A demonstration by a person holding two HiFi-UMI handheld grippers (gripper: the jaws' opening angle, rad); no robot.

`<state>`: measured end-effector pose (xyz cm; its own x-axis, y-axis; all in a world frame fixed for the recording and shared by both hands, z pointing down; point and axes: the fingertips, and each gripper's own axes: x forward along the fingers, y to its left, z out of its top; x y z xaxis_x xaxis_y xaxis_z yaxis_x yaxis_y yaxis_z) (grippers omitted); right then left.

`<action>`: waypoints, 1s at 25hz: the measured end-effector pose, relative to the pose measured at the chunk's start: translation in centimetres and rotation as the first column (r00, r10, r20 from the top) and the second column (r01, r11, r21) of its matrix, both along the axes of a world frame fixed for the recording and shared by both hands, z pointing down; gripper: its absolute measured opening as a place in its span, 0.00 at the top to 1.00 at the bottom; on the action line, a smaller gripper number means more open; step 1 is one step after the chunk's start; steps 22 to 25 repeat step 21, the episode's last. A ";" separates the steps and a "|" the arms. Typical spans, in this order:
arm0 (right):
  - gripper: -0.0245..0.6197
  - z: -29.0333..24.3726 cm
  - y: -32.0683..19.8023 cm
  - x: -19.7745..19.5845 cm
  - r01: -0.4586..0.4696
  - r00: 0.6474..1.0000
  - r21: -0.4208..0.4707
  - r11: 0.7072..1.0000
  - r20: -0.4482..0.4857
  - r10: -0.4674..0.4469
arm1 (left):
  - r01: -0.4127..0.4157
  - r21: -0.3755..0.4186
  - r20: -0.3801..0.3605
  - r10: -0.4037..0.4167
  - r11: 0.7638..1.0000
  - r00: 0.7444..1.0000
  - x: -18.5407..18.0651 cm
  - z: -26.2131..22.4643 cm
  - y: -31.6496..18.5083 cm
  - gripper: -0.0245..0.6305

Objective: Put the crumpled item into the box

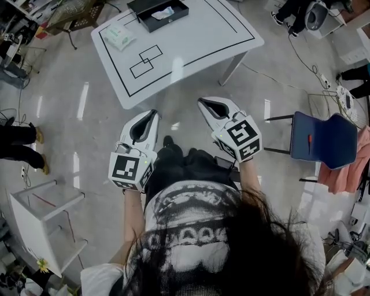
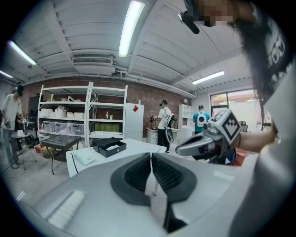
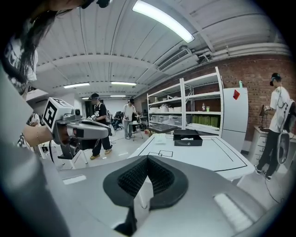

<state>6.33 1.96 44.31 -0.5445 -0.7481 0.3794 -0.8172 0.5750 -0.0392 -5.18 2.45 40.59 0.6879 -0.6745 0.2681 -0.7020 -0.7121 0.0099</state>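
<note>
**Head view.** The left gripper and the right gripper are held side by side in front of the person's body. Their tips are pointed toward a white table, and both are well apart from it. An open black box is seen at the table's far edge, ahead of both grippers. A white crumpled item lies inside it. A flat white packet lies on the table ahead and to the left of the left gripper, nearer than the box. A blue chair stands to the right of the right gripper.

**Left gripper view.** The left gripper's jaws are clenched, with the ribbed pads pressed together along one seam and nothing caught between them. The table is seen ahead and to the left of the jaws, with the box on it and a pale shape within the box. The right gripper is seen to the right, apart from the left one. Shelving stands far beyond the table.

**Right gripper view.** The right gripper's jaws are likewise clenched on nothing. The table extends ahead and to the right, and the box stands at its far end, well apart from the jaws. The left gripper is seen to the left. A person stands at the right edge.
</note>
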 end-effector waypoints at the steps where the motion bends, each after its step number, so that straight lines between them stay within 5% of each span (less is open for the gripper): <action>1: 0.96 0.0 0.3 0.1 0.003 1.000 0.000 1.000 0.001 -0.003 | 0.003 0.000 0.001 -0.003 1.000 1.000 0.1 0.0 0.3 0.96; 25: 0.96 1.6 2.2 3.4 0.003 1.000 -0.003 1.000 0.018 -0.003 | 0.006 -0.034 0.034 -0.005 0.999 0.999 2.8 2.3 2.8 0.96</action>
